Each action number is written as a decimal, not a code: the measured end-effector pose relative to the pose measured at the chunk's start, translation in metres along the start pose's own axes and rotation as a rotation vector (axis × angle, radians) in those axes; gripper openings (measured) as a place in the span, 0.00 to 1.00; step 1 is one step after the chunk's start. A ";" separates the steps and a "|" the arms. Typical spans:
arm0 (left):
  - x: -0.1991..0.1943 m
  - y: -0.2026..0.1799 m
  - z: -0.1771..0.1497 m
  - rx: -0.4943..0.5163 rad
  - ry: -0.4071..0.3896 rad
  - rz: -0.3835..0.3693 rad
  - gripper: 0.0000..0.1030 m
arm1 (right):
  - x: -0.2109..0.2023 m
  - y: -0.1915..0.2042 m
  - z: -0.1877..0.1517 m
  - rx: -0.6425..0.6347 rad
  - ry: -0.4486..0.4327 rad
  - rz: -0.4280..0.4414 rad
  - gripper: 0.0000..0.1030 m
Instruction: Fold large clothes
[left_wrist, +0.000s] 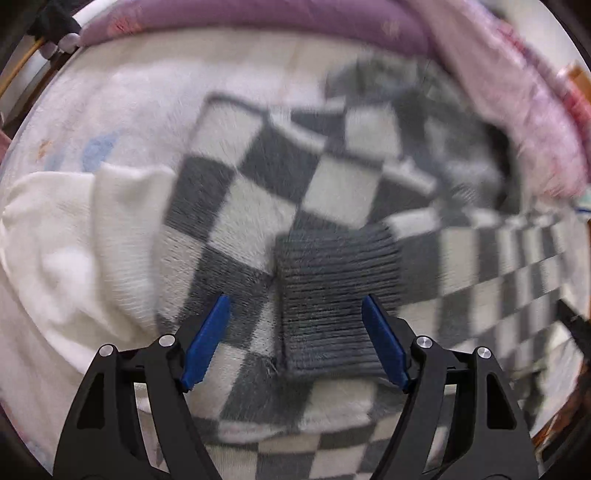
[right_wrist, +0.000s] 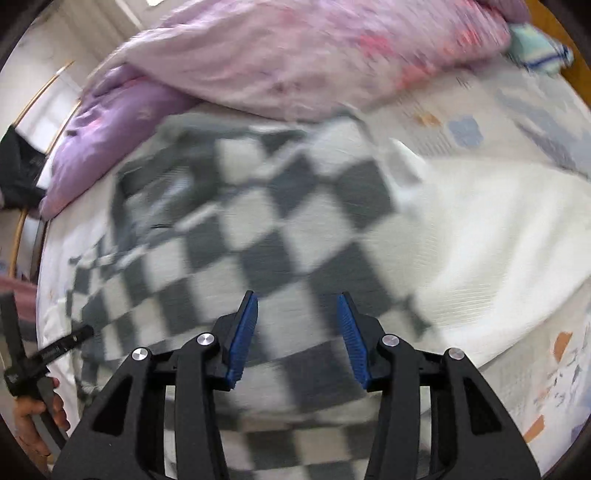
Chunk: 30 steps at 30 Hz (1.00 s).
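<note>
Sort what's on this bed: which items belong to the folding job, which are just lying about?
Job:
- grey-and-white checkered knit sweater, ribbed grey cuff
- left gripper and right gripper, both open

Lying about:
- white knit garment
- lilac pillow
- pink floral quilt
- patterned white bedsheet

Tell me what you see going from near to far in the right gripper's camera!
right gripper → checkered sweater → pink quilt
</note>
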<state>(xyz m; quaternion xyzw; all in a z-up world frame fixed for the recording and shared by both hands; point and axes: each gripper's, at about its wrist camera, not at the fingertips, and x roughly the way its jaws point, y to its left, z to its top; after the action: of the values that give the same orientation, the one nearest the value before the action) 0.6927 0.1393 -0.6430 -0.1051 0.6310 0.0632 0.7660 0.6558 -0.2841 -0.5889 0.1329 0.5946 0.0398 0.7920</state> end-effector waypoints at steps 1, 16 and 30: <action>0.006 -0.001 0.000 0.007 0.005 0.008 0.77 | 0.018 -0.014 0.002 0.040 0.064 0.035 0.41; -0.036 0.029 0.039 -0.103 -0.066 -0.142 0.82 | 0.016 -0.019 0.058 0.083 0.135 0.114 0.50; 0.031 0.085 0.153 -0.185 0.108 -0.084 0.81 | 0.069 -0.038 0.162 0.107 0.179 -0.016 0.52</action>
<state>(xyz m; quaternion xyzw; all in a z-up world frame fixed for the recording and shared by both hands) 0.8249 0.2573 -0.6524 -0.2049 0.6579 0.0830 0.7199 0.8270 -0.3323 -0.6215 0.1659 0.6654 0.0132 0.7277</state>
